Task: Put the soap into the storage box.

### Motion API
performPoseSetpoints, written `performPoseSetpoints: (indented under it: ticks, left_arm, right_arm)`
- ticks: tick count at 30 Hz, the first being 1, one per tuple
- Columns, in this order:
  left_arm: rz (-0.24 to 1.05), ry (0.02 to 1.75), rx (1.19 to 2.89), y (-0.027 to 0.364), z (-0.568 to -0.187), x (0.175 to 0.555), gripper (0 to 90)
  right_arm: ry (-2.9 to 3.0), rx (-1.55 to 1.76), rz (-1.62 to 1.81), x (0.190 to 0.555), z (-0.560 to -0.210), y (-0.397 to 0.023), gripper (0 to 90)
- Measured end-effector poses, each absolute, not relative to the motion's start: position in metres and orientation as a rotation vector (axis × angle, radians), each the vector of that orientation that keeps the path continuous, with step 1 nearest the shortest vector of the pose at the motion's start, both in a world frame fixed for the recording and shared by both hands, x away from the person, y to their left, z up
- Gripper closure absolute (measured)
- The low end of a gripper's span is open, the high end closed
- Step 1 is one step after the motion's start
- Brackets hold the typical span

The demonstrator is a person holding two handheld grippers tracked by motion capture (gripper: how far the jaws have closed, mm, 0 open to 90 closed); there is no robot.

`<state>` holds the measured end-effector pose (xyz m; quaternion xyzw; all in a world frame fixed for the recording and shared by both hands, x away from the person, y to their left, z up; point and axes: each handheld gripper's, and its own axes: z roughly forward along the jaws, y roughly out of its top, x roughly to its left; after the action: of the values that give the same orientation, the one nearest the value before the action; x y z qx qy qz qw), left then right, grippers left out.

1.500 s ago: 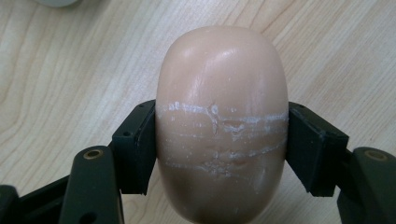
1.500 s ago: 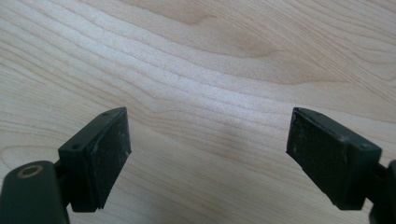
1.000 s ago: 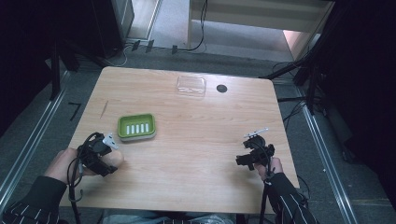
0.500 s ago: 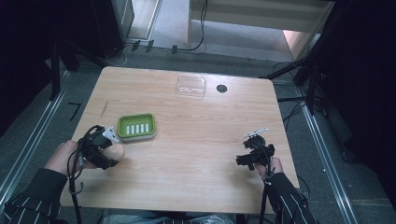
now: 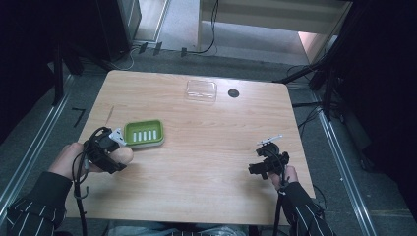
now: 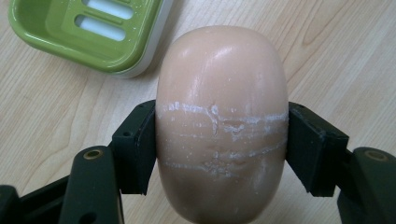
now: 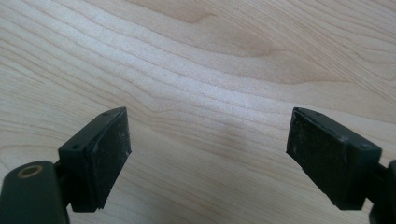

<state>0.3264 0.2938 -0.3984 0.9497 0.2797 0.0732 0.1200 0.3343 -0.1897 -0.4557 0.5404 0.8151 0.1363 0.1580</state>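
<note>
Left hand-held gripper (image 6: 222, 140) clamps peach soap bar (image 6: 222, 116) just beside green soap dish (image 6: 88, 32); right hand-held gripper (image 7: 208, 154) gapes wide over bare desk (image 7: 210, 56).

Scuffed beige oval soap bar (image 6: 222, 126), clamped crosswise, just beside green slotted dish (image 6: 88, 32).

A light wooden table (image 5: 206, 147) with rounded corners filled the middle of the high view, standing on grey carpeted floor (image 5: 182, 27). Black cables (image 5: 212, 29) trailed across the floor along the top of the frame, and metal rails (image 5: 29, 147) ran down the left and right edges. The upper left and right corners lay in darkness, while a bright patch of light (image 5: 314, 42) fell at the upper right.
</note>
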Motion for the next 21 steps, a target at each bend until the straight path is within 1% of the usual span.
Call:
performPoseSetpoints:
  ticks: [21]
  left_arm:
    - [0.279, 0.769, 2.752, 0.285, -0.383, 0.342, 33.4]
  right_arm:
    - [2.336, 1.547, 0.387, 0.335, -0.456, -0.189, 14.3]
